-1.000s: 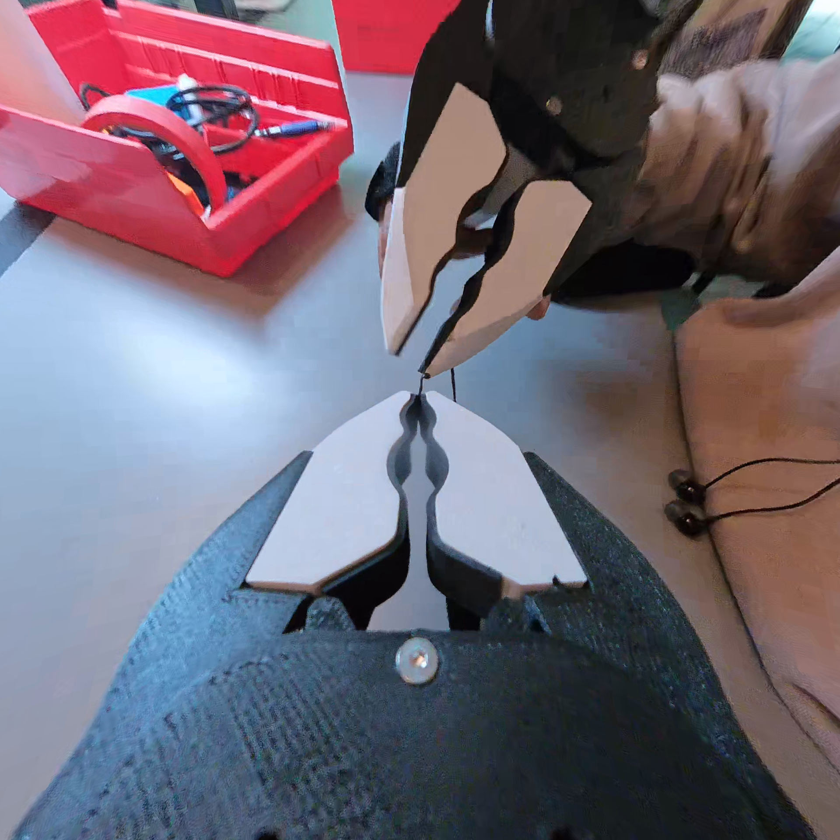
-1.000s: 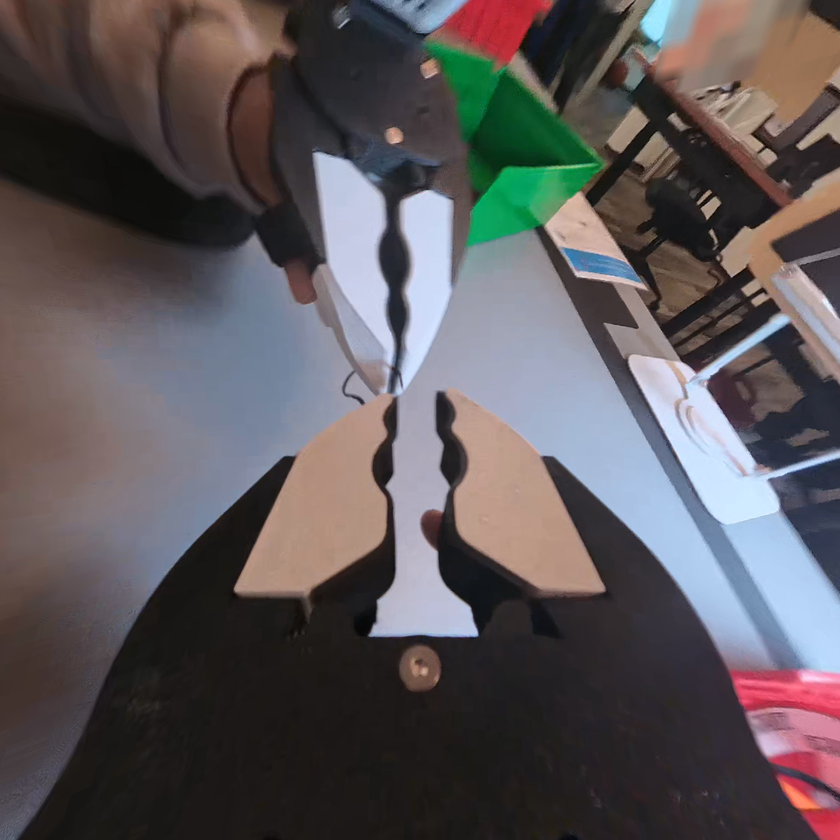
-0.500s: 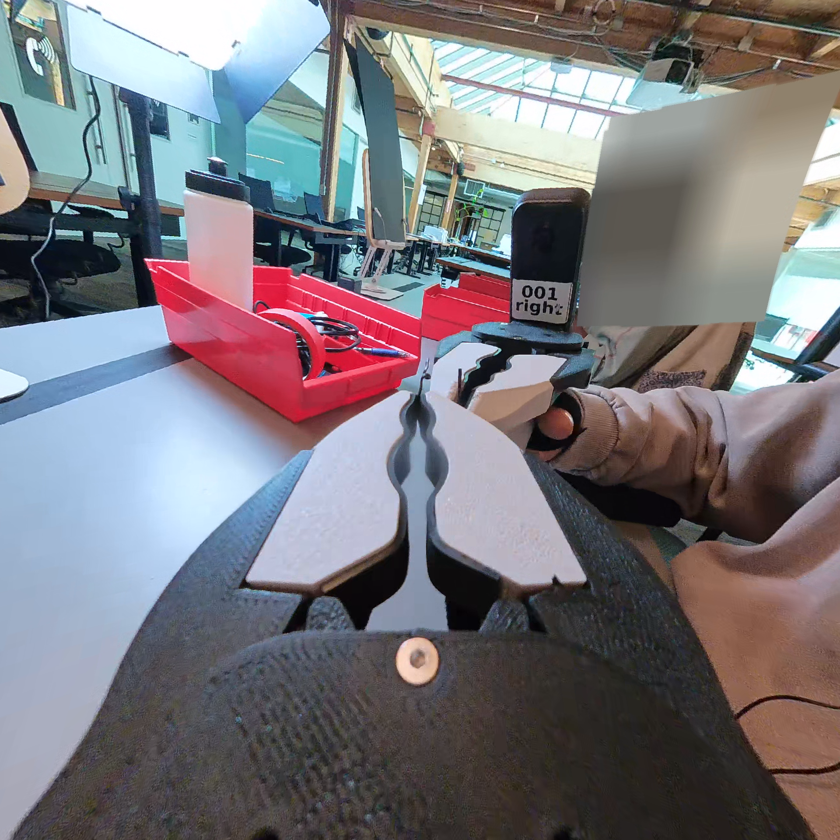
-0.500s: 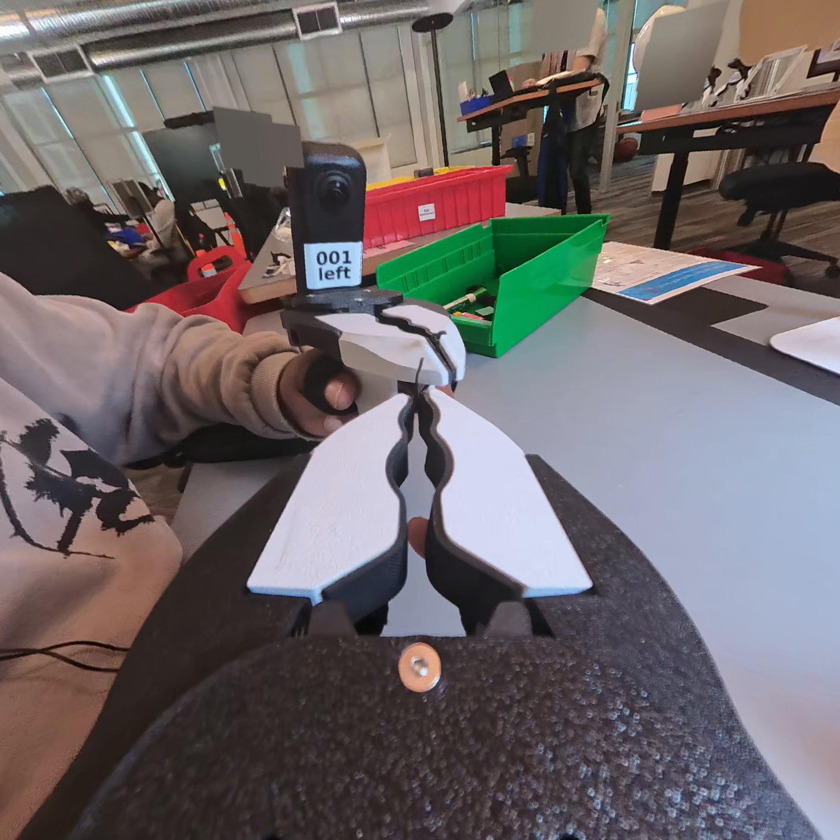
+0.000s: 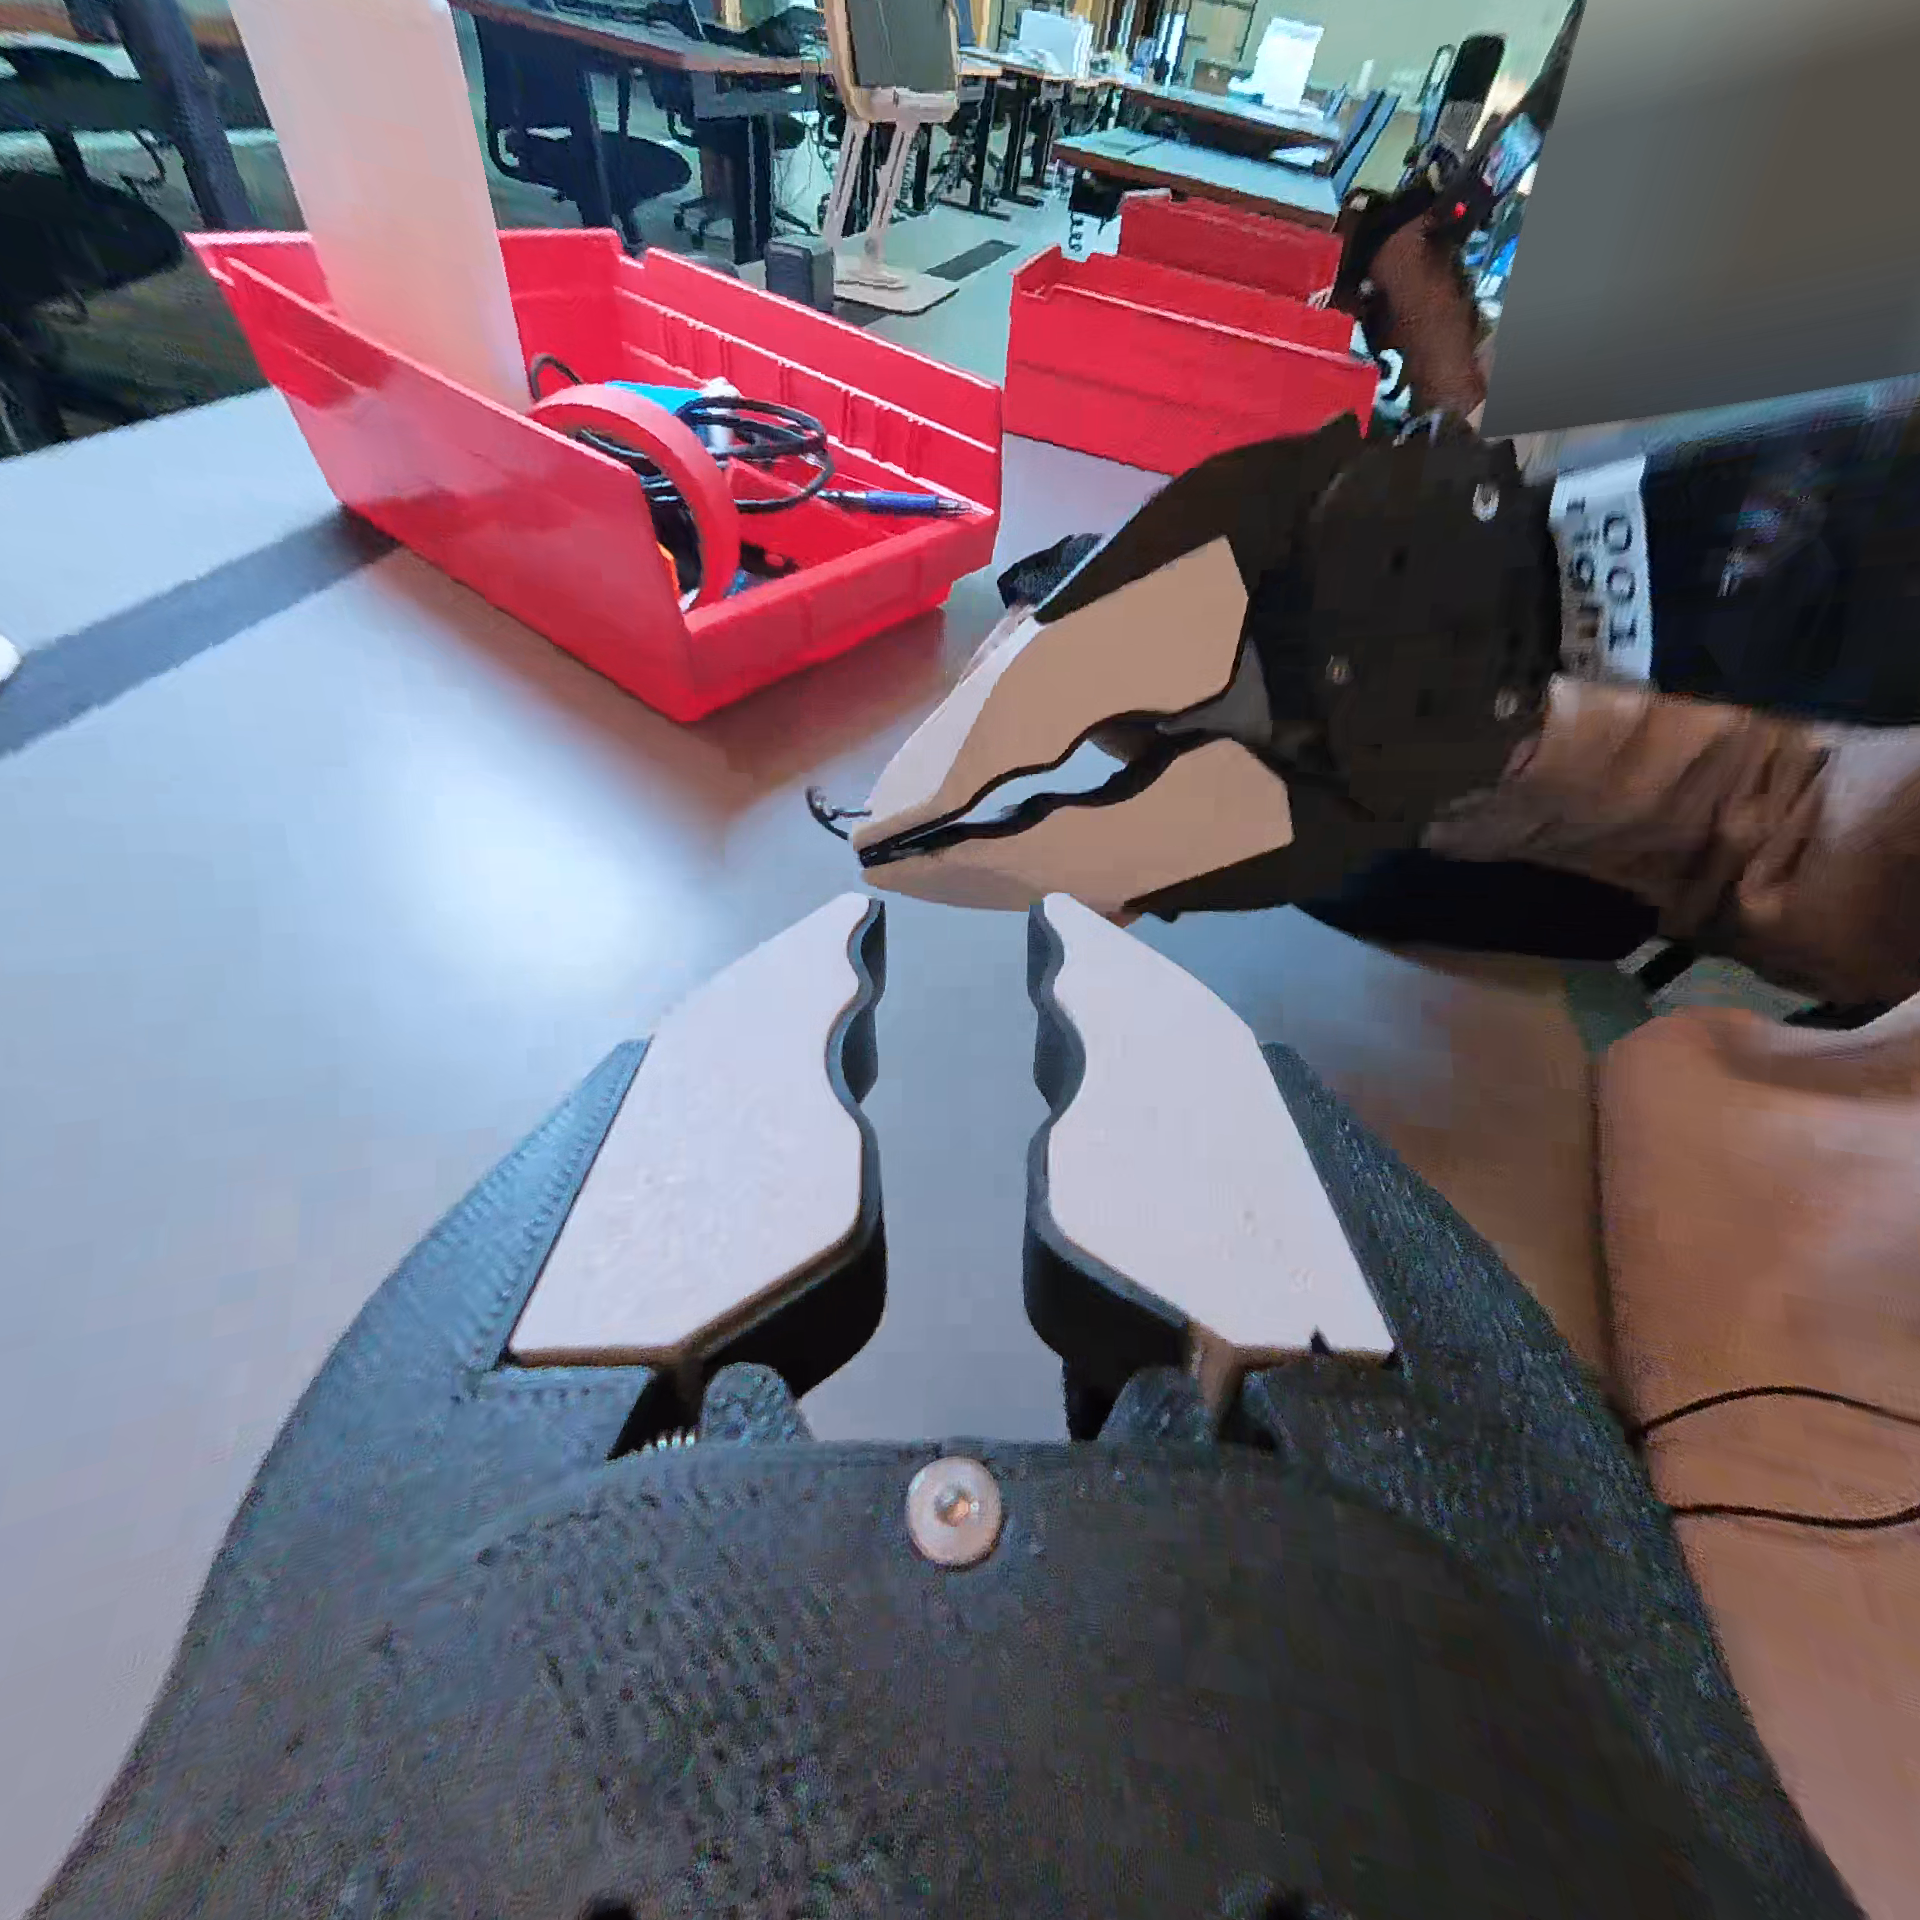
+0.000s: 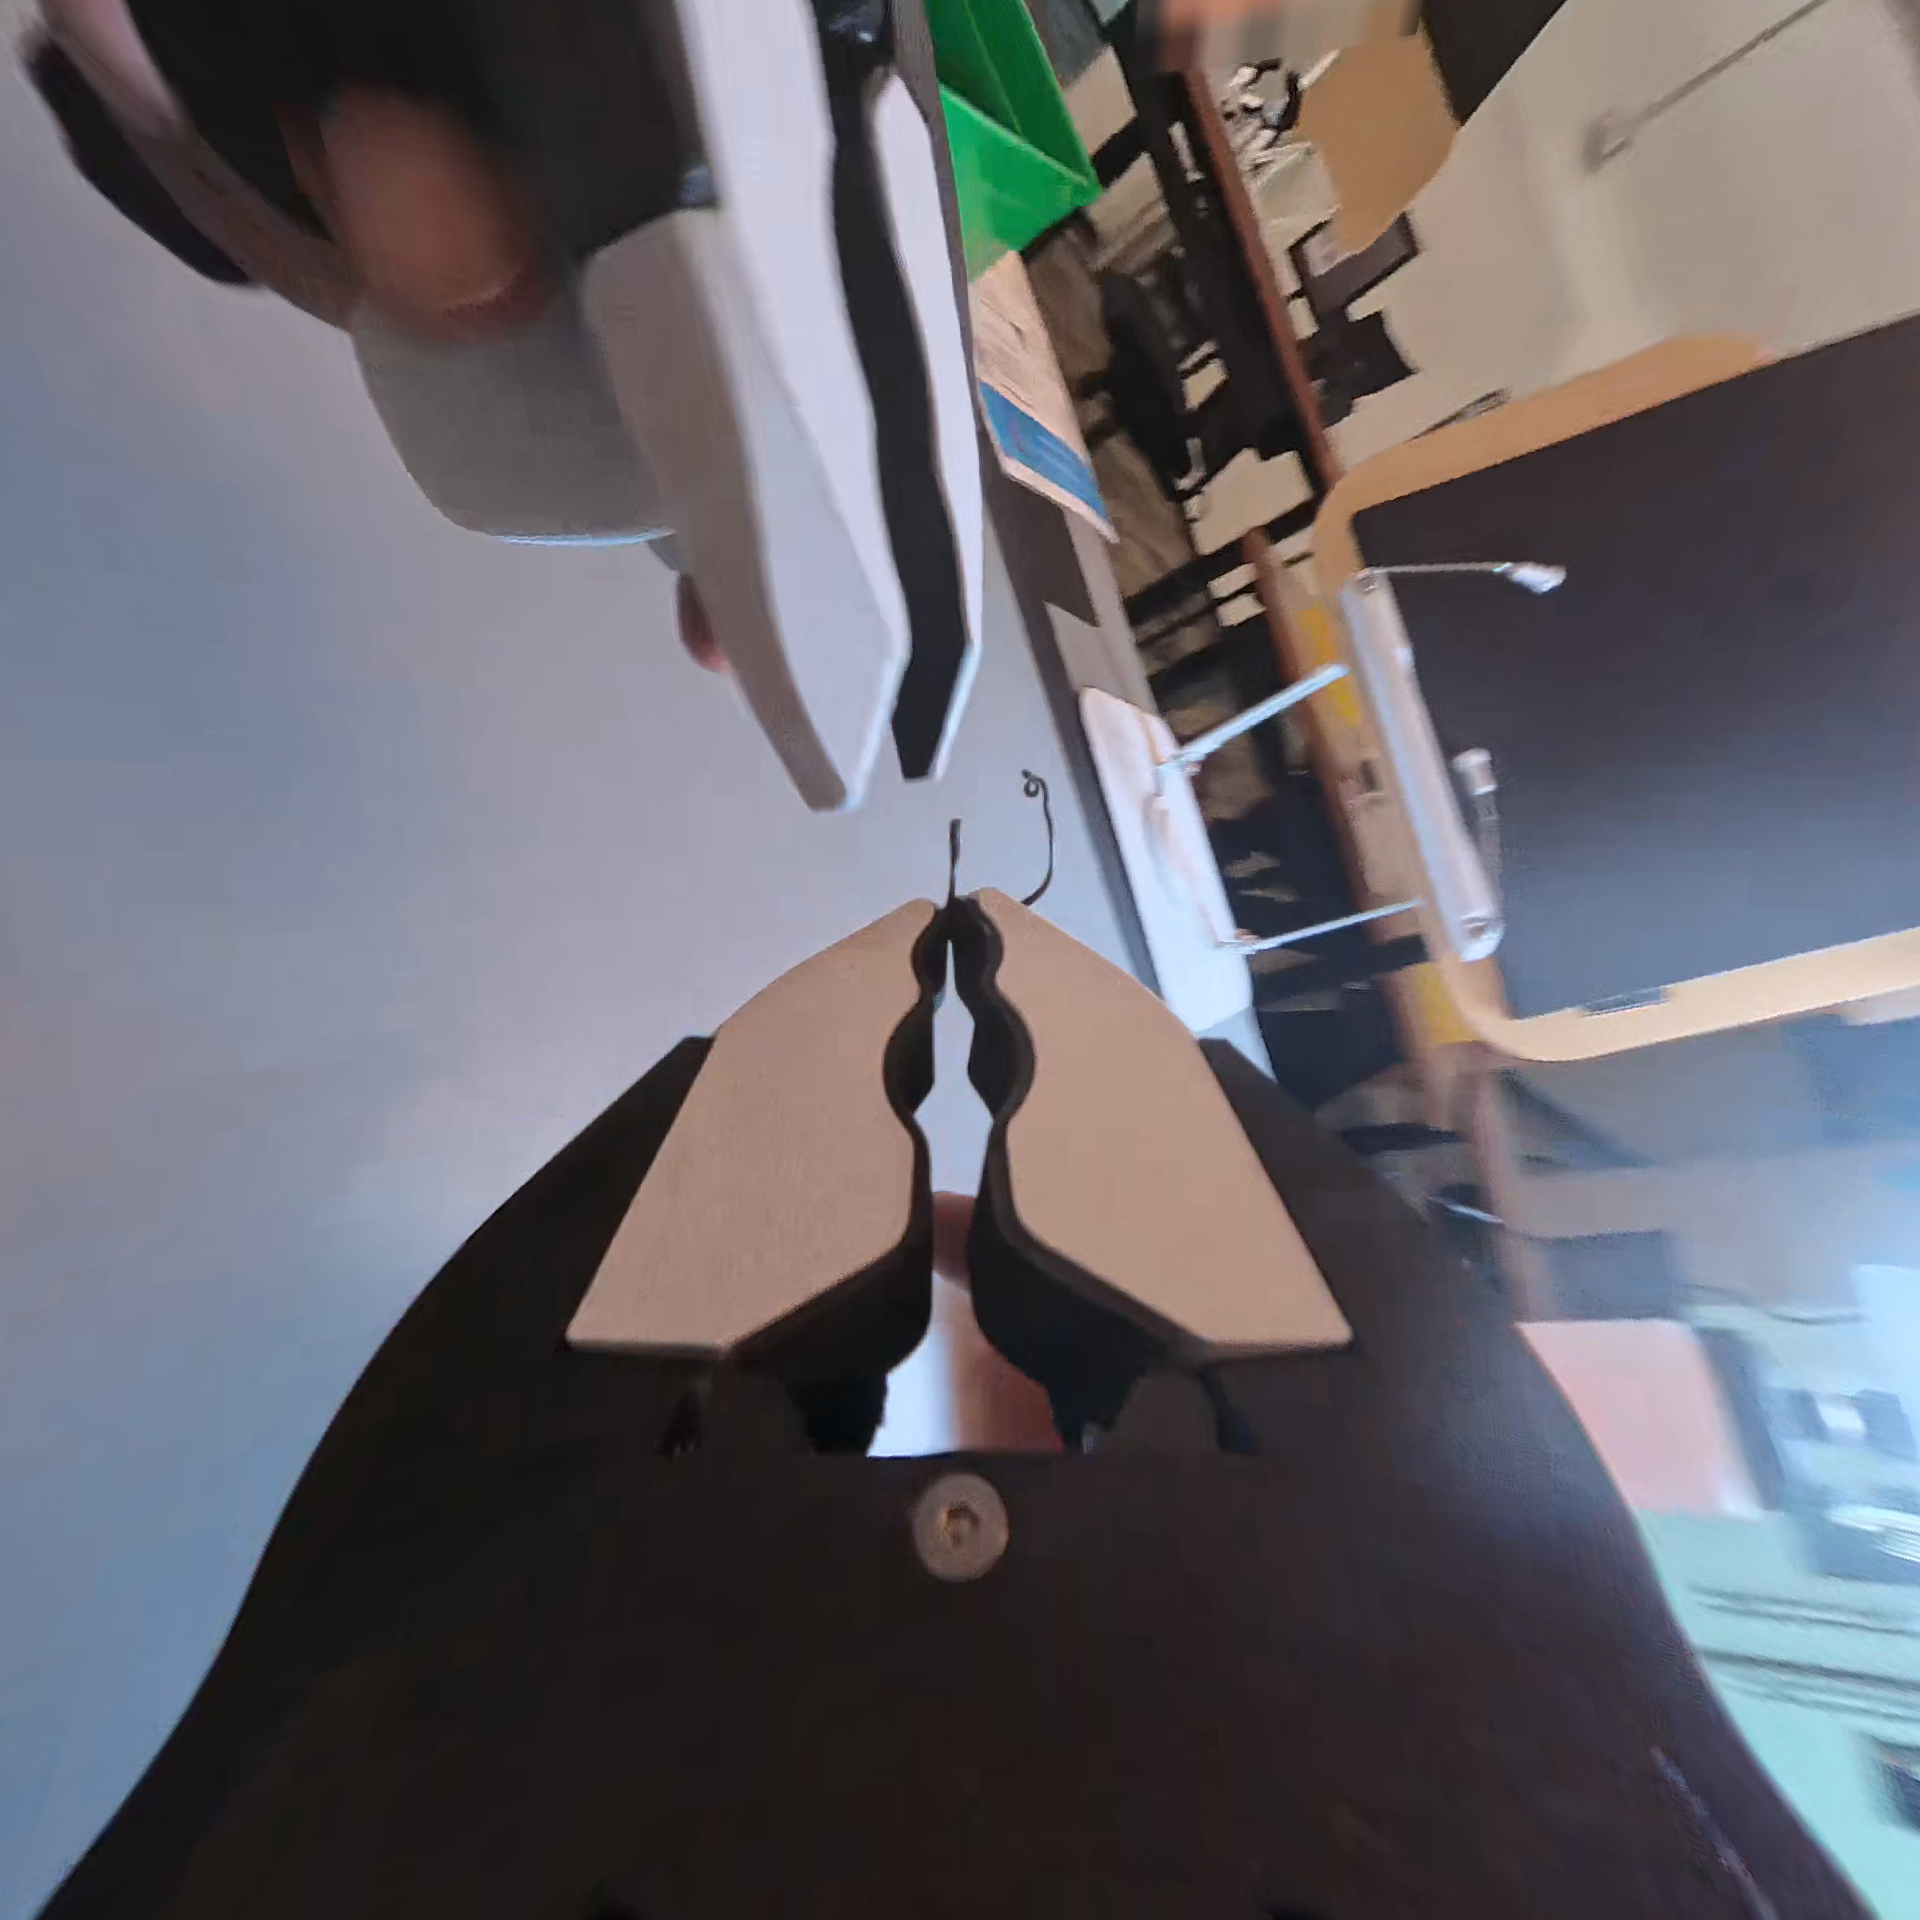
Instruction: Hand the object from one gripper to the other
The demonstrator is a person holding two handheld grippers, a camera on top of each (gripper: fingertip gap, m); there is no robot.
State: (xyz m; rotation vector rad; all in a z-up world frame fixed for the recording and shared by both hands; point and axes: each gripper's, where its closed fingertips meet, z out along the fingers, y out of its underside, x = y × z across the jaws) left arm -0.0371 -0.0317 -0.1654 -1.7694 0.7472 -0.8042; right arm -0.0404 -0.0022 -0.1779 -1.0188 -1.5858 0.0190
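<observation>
— Two grippers, tip to tip above the grey tabletop (image 5: 312,935): what does yours on the left show?

— Your left gripper (image 5: 954,914), black-bodied with pale flat fingers, stands with its jaws parted and nothing between them. Just past its tips, your right gripper (image 5: 868,854) comes in from the right, pinched closed on the thin black wire hook (image 5: 831,808), whose curled end pokes out beyond the tips.

— And from your right hand's camera?

— Your right gripper (image 6: 956,909) is clamped at its very tips on the thin black wire hook (image 6: 1042,842); one short end sticks up from the pinch, and a longer strand bends off to the right, ending in a small loop. Your left gripper (image 6: 878,784) hangs just above it, jaws apart, not touching the wire.

— Farther back?

— Beyond them on the table, an open red plastic bin (image 5: 499,499) holds a red roll of tape (image 5: 665,457) and a coil of black cable (image 5: 769,442). A second red bin (image 5: 1174,364) stands behind it, and a green bin (image 6: 1013,156) sits at the far edge in the right view.
</observation>
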